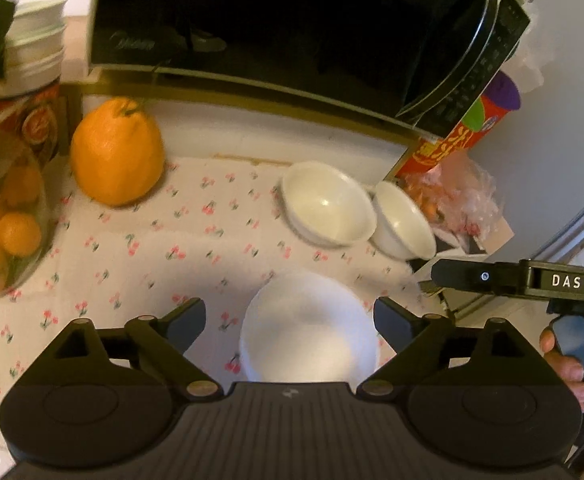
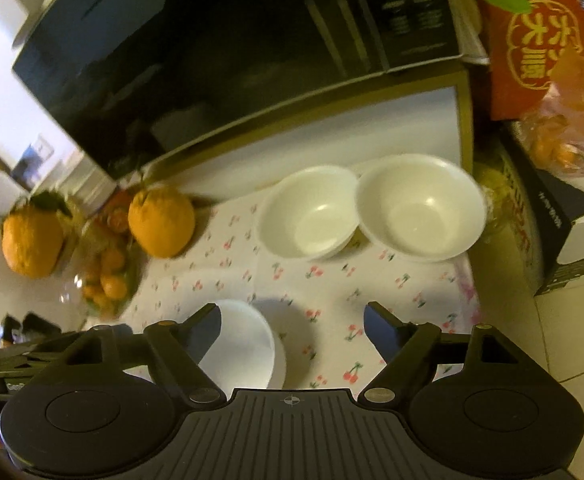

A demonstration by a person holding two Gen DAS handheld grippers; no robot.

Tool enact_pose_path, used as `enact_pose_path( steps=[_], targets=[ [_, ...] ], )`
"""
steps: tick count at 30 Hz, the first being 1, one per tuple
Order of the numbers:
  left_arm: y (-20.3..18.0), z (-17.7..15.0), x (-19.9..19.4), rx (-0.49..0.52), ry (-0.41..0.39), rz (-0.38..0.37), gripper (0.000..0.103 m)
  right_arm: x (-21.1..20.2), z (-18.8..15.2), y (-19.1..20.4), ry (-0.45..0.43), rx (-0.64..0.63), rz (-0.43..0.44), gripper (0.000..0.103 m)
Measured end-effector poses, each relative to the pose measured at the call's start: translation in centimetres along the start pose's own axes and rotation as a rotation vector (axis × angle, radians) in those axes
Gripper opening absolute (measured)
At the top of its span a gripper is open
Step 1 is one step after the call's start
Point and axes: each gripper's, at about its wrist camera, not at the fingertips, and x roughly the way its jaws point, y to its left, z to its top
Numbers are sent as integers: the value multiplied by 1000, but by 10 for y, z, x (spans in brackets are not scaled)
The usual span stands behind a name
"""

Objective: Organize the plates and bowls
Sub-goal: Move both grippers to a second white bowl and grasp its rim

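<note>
Jaws of the left gripper stand spread wide at the bottom of the left wrist view, nothing pinched; a white bowl sits on the cloth between and below the fingers, apart from both. At the right edge of that frame the right gripper's side shows, with a hand around its handle.

In the right wrist view the right gripper is likewise spread and empty. The same white bowl lies at its left finger, lower centre-left, partly hidden by it; whether they touch I cannot tell.

Two more white bowls sit side by side, rims touching, just above centre on the cherry-print tablecloth. A large orange fruit stands to their left, a black microwave fills the top, and a glass bowl of small oranges is at the left edge of the left wrist view.
</note>
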Motion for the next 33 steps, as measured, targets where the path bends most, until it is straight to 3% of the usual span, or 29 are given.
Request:
enact_pose_path(
  steps=[16, 22, 33],
  targets=[
    [-72, 50, 46, 194, -27, 9, 92, -7, 19, -83, -139, 337, 13, 81],
    [-92, 55, 77, 287, -9, 23, 83, 17, 16, -108, -164, 469, 53, 81],
    [-100, 61, 115, 290, 32, 25, 57, 37, 14, -134, -225, 540, 48, 81]
  ],
)
